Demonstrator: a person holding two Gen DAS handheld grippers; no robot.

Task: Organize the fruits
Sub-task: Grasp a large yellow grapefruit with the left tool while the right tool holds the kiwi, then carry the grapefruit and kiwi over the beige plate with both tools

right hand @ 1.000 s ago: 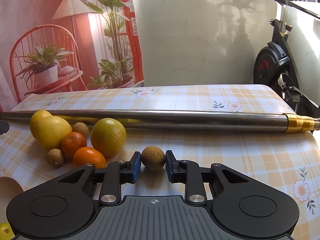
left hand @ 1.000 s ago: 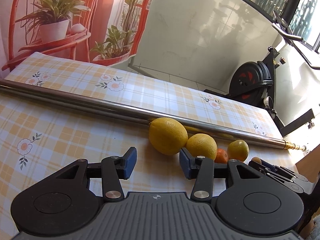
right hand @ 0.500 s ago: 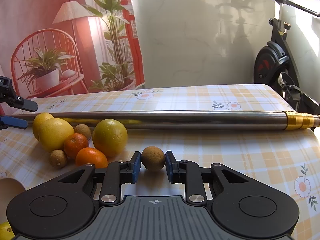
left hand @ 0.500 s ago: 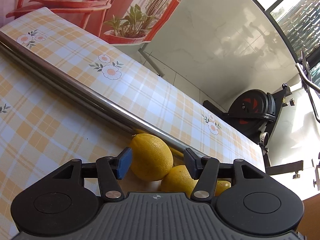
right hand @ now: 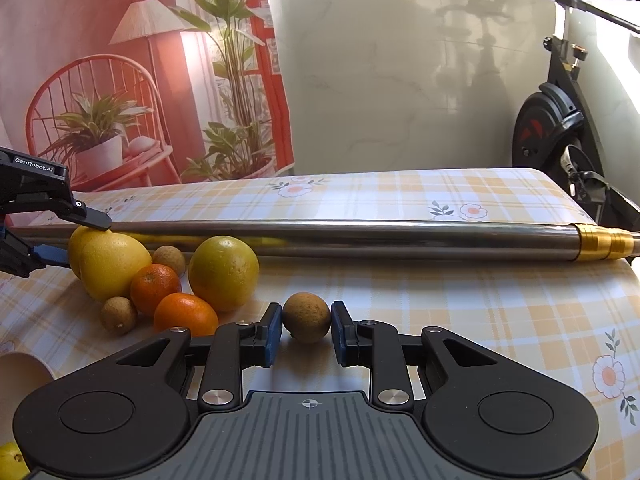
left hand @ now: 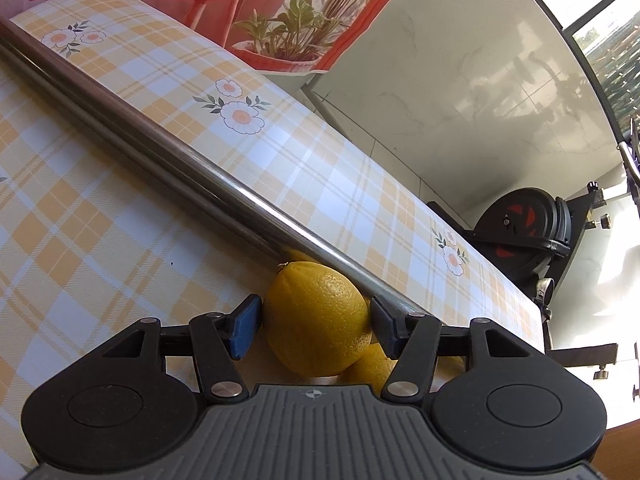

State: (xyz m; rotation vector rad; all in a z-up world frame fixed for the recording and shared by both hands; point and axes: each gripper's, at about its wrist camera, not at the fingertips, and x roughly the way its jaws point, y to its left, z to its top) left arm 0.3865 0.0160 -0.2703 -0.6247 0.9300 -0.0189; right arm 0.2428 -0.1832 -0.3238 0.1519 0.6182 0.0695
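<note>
In the left wrist view a large yellow lemon (left hand: pixel 316 308) lies against a steel pole (left hand: pixel 160 152). My left gripper (left hand: pixel 316 326) straddles it, open, its blue pads close beside the lemon's sides. A second lemon (left hand: pixel 370 372) shows just below. In the right wrist view my right gripper (right hand: pixel 306 328) is shut on a small brown fruit (right hand: pixel 306 316) resting on the checked tablecloth. To its left lie a greenish-yellow orange (right hand: pixel 223 272), two mandarins (right hand: pixel 155 288), two more small brown fruits (right hand: pixel 118 314) and the lemons (right hand: pixel 114 266), with the left gripper (right hand: pixel 80 240) over the far one.
The steel pole (right hand: pixel 360 236) with a brass end runs across the table behind the fruit. A beige bowl rim (right hand: pixel 20 372) and a yellow fruit (right hand: pixel 10 460) sit at the lower left. An exercise bike (right hand: pixel 560 128) stands past the table's right end.
My left gripper has rolled, dropped and come in over the lemon, and its jaws have widened around it. The right gripper and its brown fruit have not moved.
</note>
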